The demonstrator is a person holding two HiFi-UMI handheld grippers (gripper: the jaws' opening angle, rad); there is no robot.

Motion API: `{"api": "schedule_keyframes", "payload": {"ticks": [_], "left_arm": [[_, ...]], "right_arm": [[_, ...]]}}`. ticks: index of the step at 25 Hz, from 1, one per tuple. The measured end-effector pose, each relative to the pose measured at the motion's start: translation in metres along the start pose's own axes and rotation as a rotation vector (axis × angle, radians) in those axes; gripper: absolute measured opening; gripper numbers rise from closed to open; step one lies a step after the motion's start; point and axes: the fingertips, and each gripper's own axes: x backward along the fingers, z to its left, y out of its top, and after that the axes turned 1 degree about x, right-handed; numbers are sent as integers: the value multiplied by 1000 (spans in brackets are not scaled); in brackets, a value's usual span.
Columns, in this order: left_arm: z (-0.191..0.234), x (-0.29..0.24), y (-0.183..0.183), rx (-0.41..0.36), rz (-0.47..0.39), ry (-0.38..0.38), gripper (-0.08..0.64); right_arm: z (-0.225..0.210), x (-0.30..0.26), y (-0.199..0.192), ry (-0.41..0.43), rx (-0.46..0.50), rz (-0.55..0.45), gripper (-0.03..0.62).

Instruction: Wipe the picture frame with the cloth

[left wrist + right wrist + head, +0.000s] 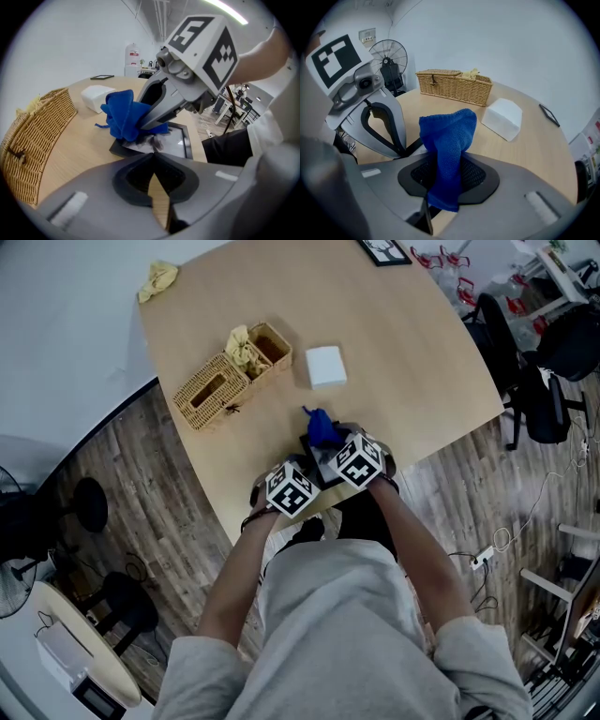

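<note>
Cloth [447, 154], tan tbl [403, 343] (plank floor [141, 460])

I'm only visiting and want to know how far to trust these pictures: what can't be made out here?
Picture frame: in the head view, almost all hidden under the left gripper and right gripper; in the left gripper view, partly covered by the blue cloth, its image blurred.
Black-edged flat object: head view, cut off by the top edge.
Wicker basket: head view, contents too small to name.

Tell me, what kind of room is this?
Probably an office or lab workspace. There is a large light wooden table with black office chairs beside it, a standing electric fan, and a white power strip with cables on the wood-pattern floor.
</note>
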Motion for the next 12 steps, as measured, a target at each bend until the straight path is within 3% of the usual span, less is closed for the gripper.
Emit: {"api": "schedule_keyframes", "payload": {"ticks": [12], "left_arm": [[0,-1,2,16,-18,0,52]], "right_arm": [[-14,0,12,-35,-42,-38,110]]}}
